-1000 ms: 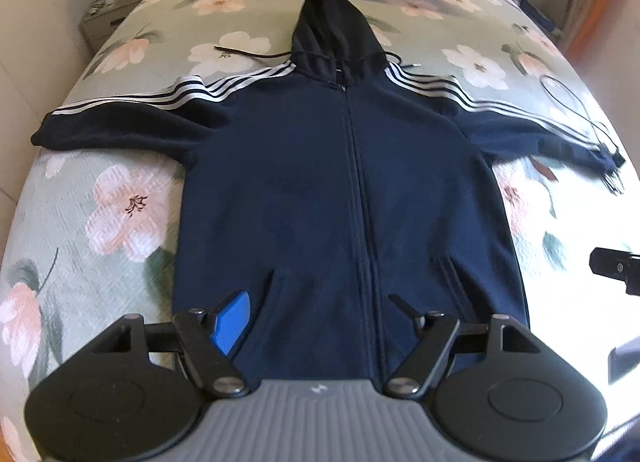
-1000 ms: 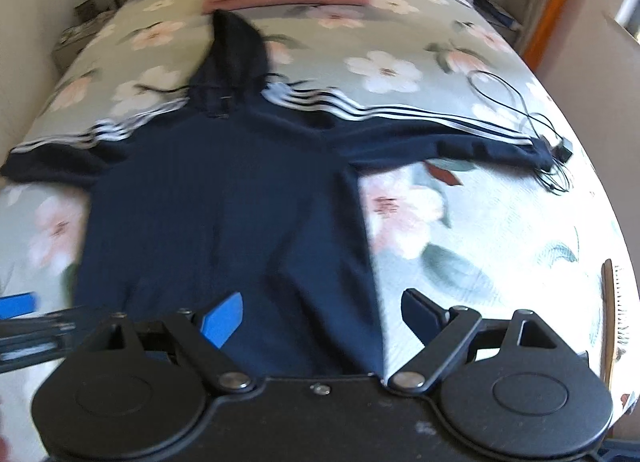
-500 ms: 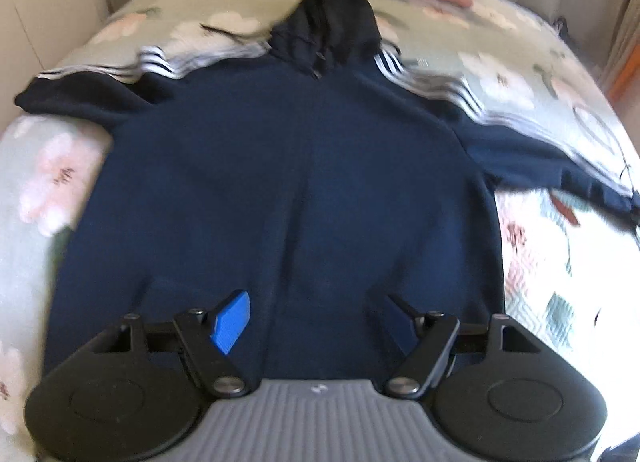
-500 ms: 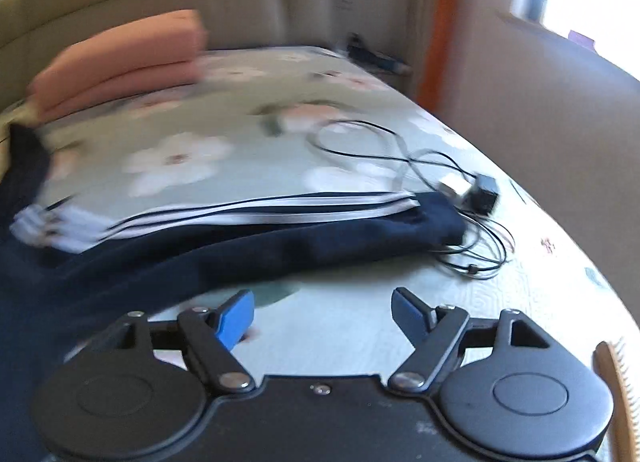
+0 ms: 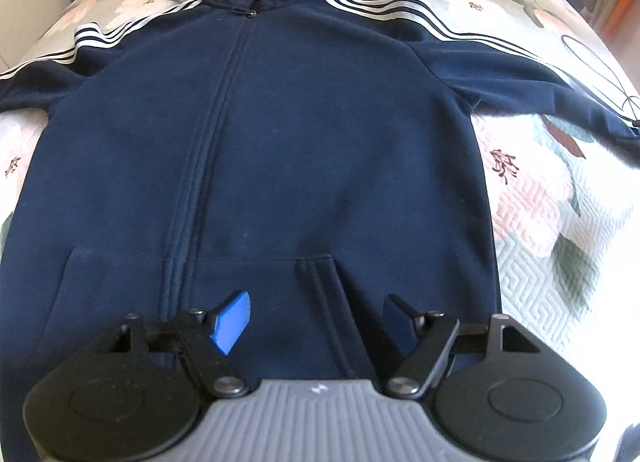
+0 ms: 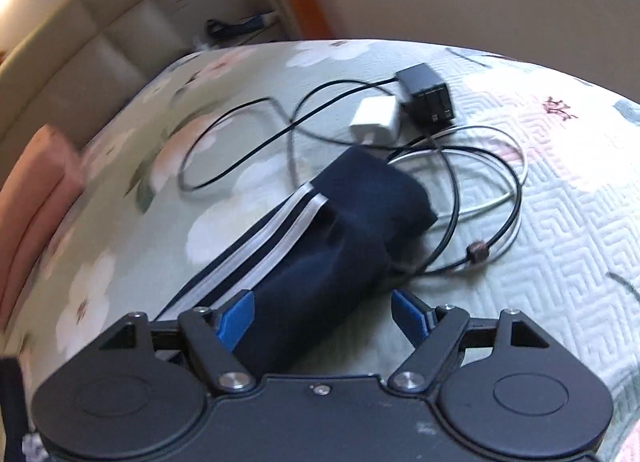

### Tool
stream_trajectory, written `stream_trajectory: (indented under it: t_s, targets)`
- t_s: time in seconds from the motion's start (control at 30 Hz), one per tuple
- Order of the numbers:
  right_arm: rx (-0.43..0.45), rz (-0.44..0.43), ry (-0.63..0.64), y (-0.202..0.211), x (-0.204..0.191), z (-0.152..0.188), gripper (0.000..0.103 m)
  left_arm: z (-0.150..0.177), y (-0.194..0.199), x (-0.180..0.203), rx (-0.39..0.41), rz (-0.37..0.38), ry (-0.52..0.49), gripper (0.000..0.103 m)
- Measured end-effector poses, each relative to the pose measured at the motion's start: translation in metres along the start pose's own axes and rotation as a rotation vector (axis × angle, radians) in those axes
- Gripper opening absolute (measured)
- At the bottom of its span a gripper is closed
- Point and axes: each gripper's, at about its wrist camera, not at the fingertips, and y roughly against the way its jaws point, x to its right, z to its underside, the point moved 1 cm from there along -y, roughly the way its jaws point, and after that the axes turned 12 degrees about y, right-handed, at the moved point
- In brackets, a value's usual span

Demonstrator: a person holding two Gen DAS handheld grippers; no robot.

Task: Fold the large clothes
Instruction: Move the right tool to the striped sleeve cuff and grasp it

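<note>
A navy zip hoodie (image 5: 304, 142) with white shoulder stripes lies flat and face up on the bed, with both sleeves spread out. My left gripper (image 5: 316, 312) hovers over its lower front by the right pocket, open, with nothing between the fingers. In the right wrist view the hoodie's right sleeve (image 6: 336, 246) runs up between the fingers of my right gripper (image 6: 322, 308), and its cuff (image 6: 380, 190) lies just beyond them. The right gripper is open. Its left pad is close to the striped edge and its right pad stands apart from the cloth.
A white charger (image 6: 376, 120), a black charger (image 6: 426, 92) and looped cables (image 6: 516, 190) lie against and partly under the cuff. A folded pink blanket (image 6: 36, 190) sits near the padded headboard (image 6: 100, 50). The floral quilt (image 5: 552, 202) is bare to the right of the hoodie's body.
The left gripper has come down closer to the hoodie's lower front. The right gripper has swung right from the hoodie's body to the sleeve end and rolled. The sleeve now lies between its fingers.
</note>
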Motion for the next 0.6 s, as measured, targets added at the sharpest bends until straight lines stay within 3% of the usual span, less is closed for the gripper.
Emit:
stream_trajectory:
  t_s: [0.1,0.2,0.23,0.27,0.33,0.6]
  targets:
    - [-0.040,-0.023,-0.087,-0.020,0.008,-0.003,0.085,-0.003,-0.003,0.006,-0.002,-0.004,-0.004,0.076]
    - [-0.022,0.019,-0.083,-0.024,0.005,-0.003,0.061,-0.003,-0.007,0.010,-0.014,-0.003,-0.005,0.075]
    - [-0.013,0.033,-0.063,-0.023,0.001,-0.002,0.042,-0.002,-0.008,0.011,-0.017,-0.002,-0.008,0.075]
    - [-0.008,0.031,-0.048,-0.022,-0.001,-0.002,0.033,-0.002,-0.009,0.012,-0.019,-0.001,-0.011,0.075]
    - [0.020,0.031,-0.007,-0.017,-0.007,0.001,0.026,0.000,-0.011,0.014,-0.022,-0.002,-0.016,0.075]
    - [0.159,0.105,0.295,0.015,-0.064,0.010,0.018,0.003,-0.012,0.006,-0.028,0.007,0.000,0.075]
